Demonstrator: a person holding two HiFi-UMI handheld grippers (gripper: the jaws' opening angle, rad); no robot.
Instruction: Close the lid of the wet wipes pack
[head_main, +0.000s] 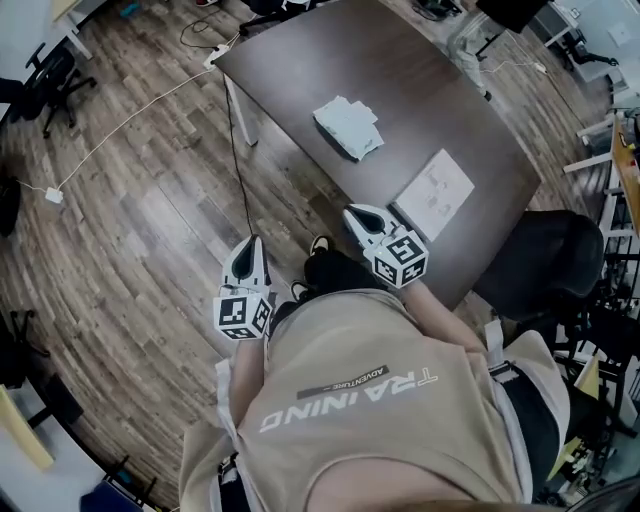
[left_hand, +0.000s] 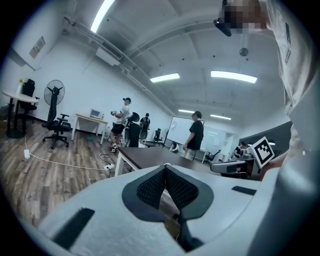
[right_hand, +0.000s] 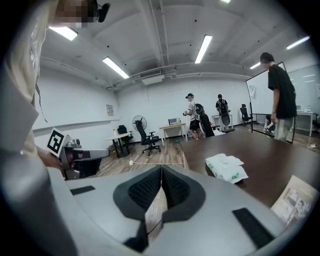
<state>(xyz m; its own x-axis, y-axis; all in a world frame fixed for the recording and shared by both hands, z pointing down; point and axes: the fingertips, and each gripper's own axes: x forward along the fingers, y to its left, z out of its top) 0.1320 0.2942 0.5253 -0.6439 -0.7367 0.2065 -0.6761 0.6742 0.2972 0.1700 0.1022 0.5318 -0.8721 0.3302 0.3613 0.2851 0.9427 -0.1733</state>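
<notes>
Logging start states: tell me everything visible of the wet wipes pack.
The wet wipes pack is a soft, white, crinkled-looking packet with green at its edge. It lies flat near the middle of the dark brown table, apart from the printed sheet. Something pale stands up on top; whether that is the lid is unclear. Only the table touches it.

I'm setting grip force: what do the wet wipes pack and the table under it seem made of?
The wet wipes pack looks like soft plastic film, white with green print: its surface is crumpled and slightly shiny. The table looks like dark brown laminate or veneer, smooth with a dull sheen; real wood or not, the views leave open.
</notes>
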